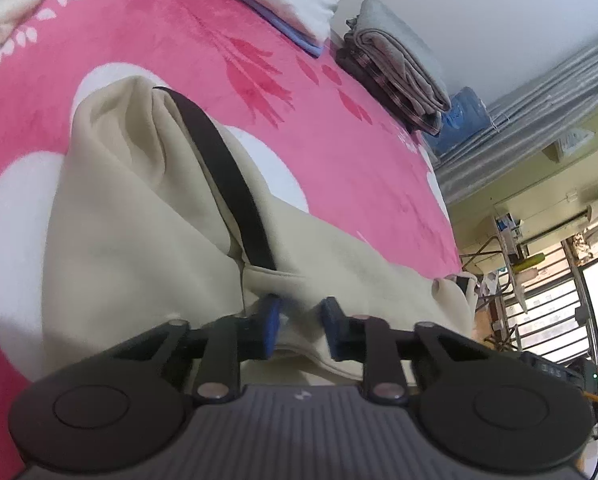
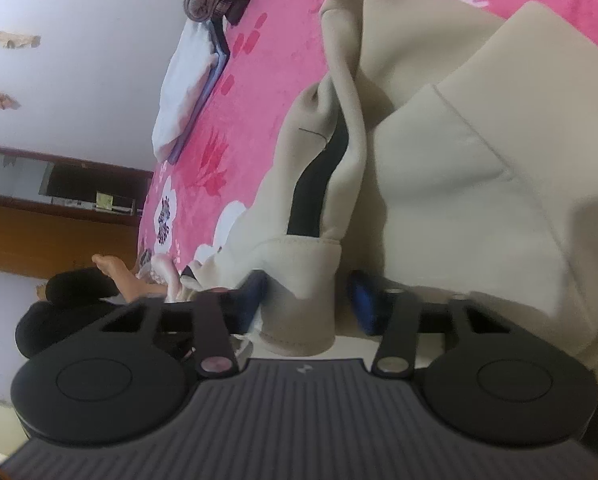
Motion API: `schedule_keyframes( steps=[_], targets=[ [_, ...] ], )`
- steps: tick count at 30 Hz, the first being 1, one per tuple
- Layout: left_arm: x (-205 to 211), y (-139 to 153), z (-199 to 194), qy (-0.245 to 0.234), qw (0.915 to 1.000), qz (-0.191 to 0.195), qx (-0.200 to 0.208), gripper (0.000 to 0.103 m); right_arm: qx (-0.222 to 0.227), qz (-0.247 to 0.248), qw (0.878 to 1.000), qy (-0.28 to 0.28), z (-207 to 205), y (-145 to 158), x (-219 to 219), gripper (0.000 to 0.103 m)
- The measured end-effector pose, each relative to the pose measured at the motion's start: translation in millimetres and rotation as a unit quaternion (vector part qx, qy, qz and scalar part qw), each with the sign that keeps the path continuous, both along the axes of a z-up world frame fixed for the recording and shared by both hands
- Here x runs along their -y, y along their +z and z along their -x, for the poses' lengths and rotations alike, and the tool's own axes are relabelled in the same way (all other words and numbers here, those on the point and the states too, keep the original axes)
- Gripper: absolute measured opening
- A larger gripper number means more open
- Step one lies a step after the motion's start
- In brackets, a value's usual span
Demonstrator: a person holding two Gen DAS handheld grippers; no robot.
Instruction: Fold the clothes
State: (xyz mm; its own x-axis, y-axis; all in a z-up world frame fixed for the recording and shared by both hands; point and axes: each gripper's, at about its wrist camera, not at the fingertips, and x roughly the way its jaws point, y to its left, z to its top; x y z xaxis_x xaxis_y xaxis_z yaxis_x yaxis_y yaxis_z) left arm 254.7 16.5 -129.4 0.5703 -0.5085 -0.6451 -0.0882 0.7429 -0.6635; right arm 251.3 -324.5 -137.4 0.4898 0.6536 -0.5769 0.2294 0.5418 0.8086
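garment: cream sweatshirt (image 1: 139, 220) of thick, soft cloth, with a black stripe (image 1: 231, 184) running along one sleeve
state: unfolded, bunched in loose ridges and deep creases, sleeves gathered toward the middle
pose: lying partly heaped, one hemmed cuff (image 2: 303, 292) raised at its near end
place: on the pink flowered blanket (image 1: 159, 32), near its front edge, well apart from the folded clothes (image 1: 399, 64) stacked at the blanket's far side
far stack: grey folded piece on top, darker ones under it
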Motion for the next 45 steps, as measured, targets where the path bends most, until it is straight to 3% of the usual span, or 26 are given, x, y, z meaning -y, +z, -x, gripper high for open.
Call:
schedule_keyframes(
  steps=[2, 5, 11, 15, 21, 25, 29, 32, 36, 38, 40, 42, 43, 45],
  targets=[
    [1, 0, -1, 0.000, 1.0000, 0.003, 0.005, 0.013, 0.003, 0.011, 1.000, -0.006, -5, 3, -3, 0.018],
    [4, 2, -5, 0.001, 0.9998, 0.002, 0.022, 0.011, 0.016, 0.025, 1.000, -0.008, -14, 7, -6, 0.012],
    [5, -1, -22, 0.012, 0.9990, 0.011, 0.041, 0.010, 0.070, 0.059, 0.996, 0.002, -41, 20, -7, 0.010],
    [5, -6, -27, 0.020, 0.9985, 0.014, 0.049, 0.010, 0.080, 0.072, 0.994, 0.009, -57, 18, -6, 0.010],
    [5, -4, -49, 0.030, 0.9967, -0.010, 0.075, 0.009, 0.090, 0.057, 0.994, -0.001, -78, 13, -7, 0.010],
    [-3, -9, -56, 0.033, 0.9977, 0.021, 0.055, 0.009, 0.095, 0.040, 0.995, -0.010, -87, 9, -7, 0.010],
    [-9, -15, -54, 0.029, 0.9976, 0.061, 0.017, 0.011, 0.083, 0.009, 0.996, -0.019, -84, -2, 0, 0.013],
    [-13, -16, -52, 0.027, 0.9959, 0.086, -0.002, 0.018, 0.073, -0.017, 0.997, -0.024, -73, -9, 10, 0.014],
    [-12, -12, -41, 0.012, 0.9963, 0.085, -0.007, 0.036, 0.074, -0.029, 0.996, -0.026, -56, -7, 17, 0.027],
    [-9, -9, -36, 0.003, 0.9970, 0.077, -0.004, 0.037, 0.076, -0.028, 0.996, -0.023, -50, -4, 18, 0.034],
    [-5, -6, -31, -0.006, 0.9980, 0.063, 0.002, 0.030, 0.076, -0.024, 0.997, -0.016, -47, -2, 18, 0.035],
    [-2, -3, -26, -0.015, 0.9981, 0.060, 0.007, 0.000, 0.088, -0.006, 0.996, -0.003, -42, 4, 16, 0.031],
    [-1, -1, -24, -0.019, 0.9976, 0.066, 0.008, 0.001, 0.096, 0.008, 0.995, 0.005, -40, 9, 14, 0.017],
    [-3, 9, -15, -0.022, 0.9963, 0.080, 0.022, 0.000, 0.114, 0.015, 0.993, 0.020, -34, 20, 10, 0.014]
  ],
)
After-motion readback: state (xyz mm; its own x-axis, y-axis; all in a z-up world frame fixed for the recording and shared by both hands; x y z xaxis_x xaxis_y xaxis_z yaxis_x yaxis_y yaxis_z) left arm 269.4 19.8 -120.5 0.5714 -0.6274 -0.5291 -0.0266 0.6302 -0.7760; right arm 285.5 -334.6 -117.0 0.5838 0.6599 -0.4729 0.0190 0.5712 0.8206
